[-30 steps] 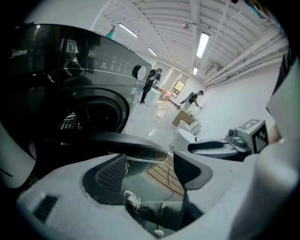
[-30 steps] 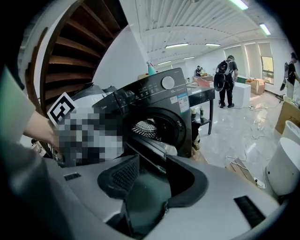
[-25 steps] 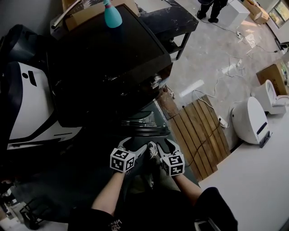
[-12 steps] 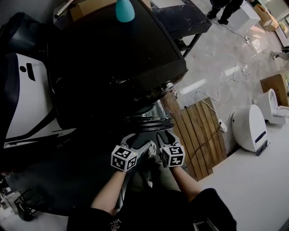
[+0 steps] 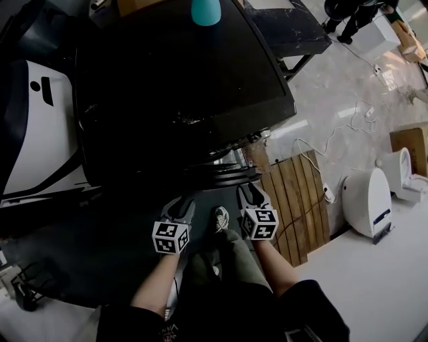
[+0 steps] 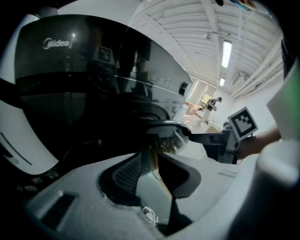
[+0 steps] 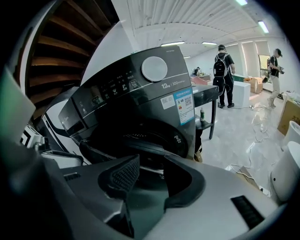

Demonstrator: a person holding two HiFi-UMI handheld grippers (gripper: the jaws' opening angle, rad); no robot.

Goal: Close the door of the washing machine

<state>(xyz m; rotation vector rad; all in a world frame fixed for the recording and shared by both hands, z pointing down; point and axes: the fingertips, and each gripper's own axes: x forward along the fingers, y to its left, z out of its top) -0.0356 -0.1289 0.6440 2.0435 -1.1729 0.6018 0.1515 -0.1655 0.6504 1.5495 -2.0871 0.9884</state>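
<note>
The black washing machine (image 5: 180,80) fills the top of the head view. Its round door (image 5: 231,177) hangs open at the front, low down. My left gripper (image 5: 179,204) hovers left of the door over the dark floor; its jaws are closing with nothing between them. My right gripper (image 5: 251,192) stands open just below the door's right edge, empty. In the right gripper view the machine's front (image 7: 140,93) and its door (image 7: 140,147) lie straight beyond the right gripper (image 7: 150,166). The left gripper (image 6: 152,161) points at the door's edge (image 6: 168,126).
A teal bottle (image 5: 205,10) stands on the machine's top. A wooden pallet (image 5: 297,200) lies right of the door, with a white appliance (image 5: 366,200) and floor cables (image 5: 334,140) beyond. A white-and-black machine (image 5: 33,133) stands at left. My shoe (image 5: 220,218) is between the grippers.
The left gripper has shifted left, away from the right one, and its jaws have narrowed. The right gripper has crept up toward the door. The machine now looks nearer.
</note>
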